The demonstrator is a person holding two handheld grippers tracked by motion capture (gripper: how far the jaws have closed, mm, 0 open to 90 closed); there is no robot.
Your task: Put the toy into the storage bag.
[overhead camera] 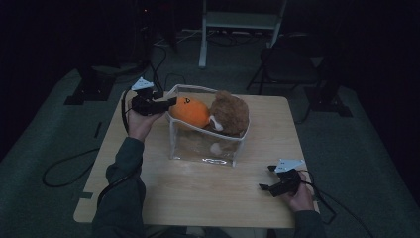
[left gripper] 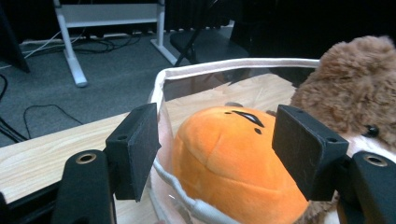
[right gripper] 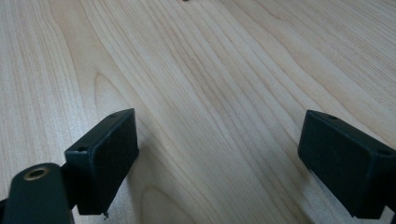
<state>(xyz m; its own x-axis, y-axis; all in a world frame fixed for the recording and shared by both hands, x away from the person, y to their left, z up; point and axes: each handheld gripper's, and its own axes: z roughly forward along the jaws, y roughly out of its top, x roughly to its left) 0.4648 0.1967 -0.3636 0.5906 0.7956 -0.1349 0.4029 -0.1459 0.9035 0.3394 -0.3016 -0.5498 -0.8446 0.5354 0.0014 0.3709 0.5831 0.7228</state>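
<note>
Straddling the clear bag's (left gripper: 164,93) rim, left claw (left gripper: 219,154) spread, orange plush (left gripper: 229,163) half hidden, right claw (right gripper: 224,163) spread over table (right gripper: 210,70).

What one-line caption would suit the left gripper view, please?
Open left gripper straddling the clear bag's rim, orange plush and brown plush inside.

A bright orange plush toy (left gripper: 233,163) is marked with small black lines on its top. Beside it, a brown fluffy plush (left gripper: 355,88) is seen with a black bead eye and a paler, whitish patch low down. The clear pouch (overhead camera: 205,148) is edged in a cream trim. The table (right gripper: 210,70) is patterned in pale wood grain. The floor (overhead camera: 49,139) appears grey-green, though the light is dim. Black pads are carried by the left gripper (left gripper: 217,154) and the right gripper (right gripper: 219,168).
</note>
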